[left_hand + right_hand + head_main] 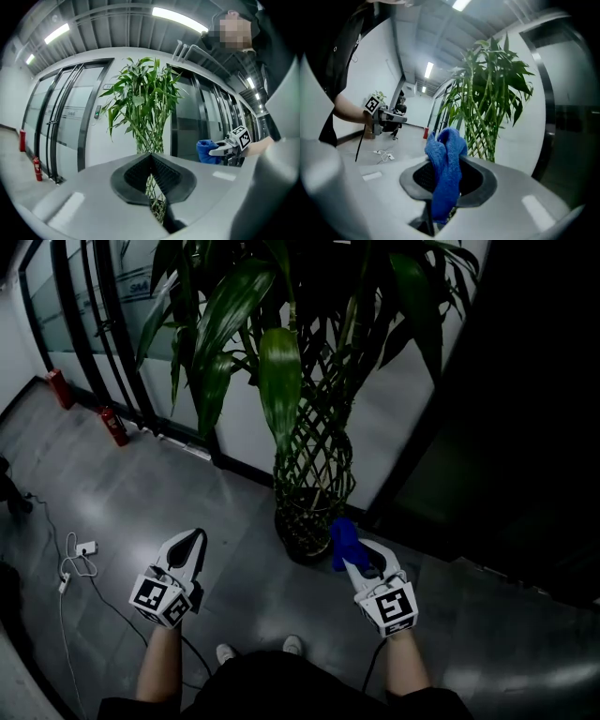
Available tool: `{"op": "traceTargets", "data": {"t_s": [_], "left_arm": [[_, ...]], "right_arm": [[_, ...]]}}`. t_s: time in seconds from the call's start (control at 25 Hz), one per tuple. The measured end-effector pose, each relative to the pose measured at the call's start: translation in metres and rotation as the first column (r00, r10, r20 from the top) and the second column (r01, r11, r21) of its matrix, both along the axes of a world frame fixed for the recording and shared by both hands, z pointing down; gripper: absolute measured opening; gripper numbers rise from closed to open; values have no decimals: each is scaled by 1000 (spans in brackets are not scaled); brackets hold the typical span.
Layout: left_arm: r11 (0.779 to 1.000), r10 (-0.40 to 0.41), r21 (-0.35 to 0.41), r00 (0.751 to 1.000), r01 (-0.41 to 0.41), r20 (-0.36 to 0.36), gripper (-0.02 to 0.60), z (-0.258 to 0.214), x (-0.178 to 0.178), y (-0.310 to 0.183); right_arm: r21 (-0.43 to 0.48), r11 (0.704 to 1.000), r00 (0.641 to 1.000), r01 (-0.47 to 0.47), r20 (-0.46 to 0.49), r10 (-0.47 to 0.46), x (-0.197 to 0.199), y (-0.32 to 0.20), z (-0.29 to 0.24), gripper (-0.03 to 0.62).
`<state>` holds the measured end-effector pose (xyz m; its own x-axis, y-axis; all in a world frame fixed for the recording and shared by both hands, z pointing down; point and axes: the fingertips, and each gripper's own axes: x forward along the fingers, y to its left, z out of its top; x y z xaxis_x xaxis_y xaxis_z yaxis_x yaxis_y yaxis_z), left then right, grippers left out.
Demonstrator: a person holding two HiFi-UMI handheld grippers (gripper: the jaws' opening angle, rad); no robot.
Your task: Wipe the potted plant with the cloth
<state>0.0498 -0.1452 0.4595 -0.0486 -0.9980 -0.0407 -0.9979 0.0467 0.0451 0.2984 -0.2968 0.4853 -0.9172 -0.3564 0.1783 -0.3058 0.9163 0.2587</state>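
A blue cloth [343, 542] hangs bunched from the right gripper [356, 557], whose jaws are clamped on it, just beside the pot [302, 532] of a lattice-stemmed plant [314, 456]. The plant stands on the grey floor [141, 493] against a wall [394, 413]. The left gripper [194, 540], jaws together and empty, hovers left of the pot, apart from it.

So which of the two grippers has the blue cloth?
The right gripper: it is shut on the blue cloth, which hangs out of it. The left gripper is shut too, but holds nothing.
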Motion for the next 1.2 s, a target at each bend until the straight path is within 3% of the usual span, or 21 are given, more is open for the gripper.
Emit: {"op": "traceTargets", "data": {"t_s": [0.12, 0.36, 0.52, 0.64, 0.8, 1.0, 1.2], "left_arm": [[999, -43, -20, 999, 42, -19, 6, 14, -18, 25], [999, -34, 34, 999, 35, -35, 6, -3, -39, 68], [996, -62, 55, 995, 67, -77, 6, -10, -69, 91], [997, -48, 47, 990, 55, -133, 6, 11, -95, 140], [996, -79, 35, 990, 84, -121, 6, 28, -121, 197], [996, -72, 50, 992, 77, -102, 6, 14, -79, 196], [997, 12, 74, 991, -2, -135, 6, 7, -14, 174]], "right_arm": [[-51, 997, 998, -57, 19, 58, 5, 7, 8, 87], [-26, 990, 988, -140, 56, 142, -14, 50, -6, 87], [-114, 970, 968, -213, 111, 225, -7, 68, -11, 87], [-159, 948, 950, -274, 105, 292, -4, 123, -3, 87], [-143, 941, 939, -308, 111, 324, -5, 181, 3, 87], [-189, 923, 900, -336, 223, 374, 30, 180, -13, 87], [-220, 914, 881, -340, 265, 391, 55, 181, -13, 87]]}}
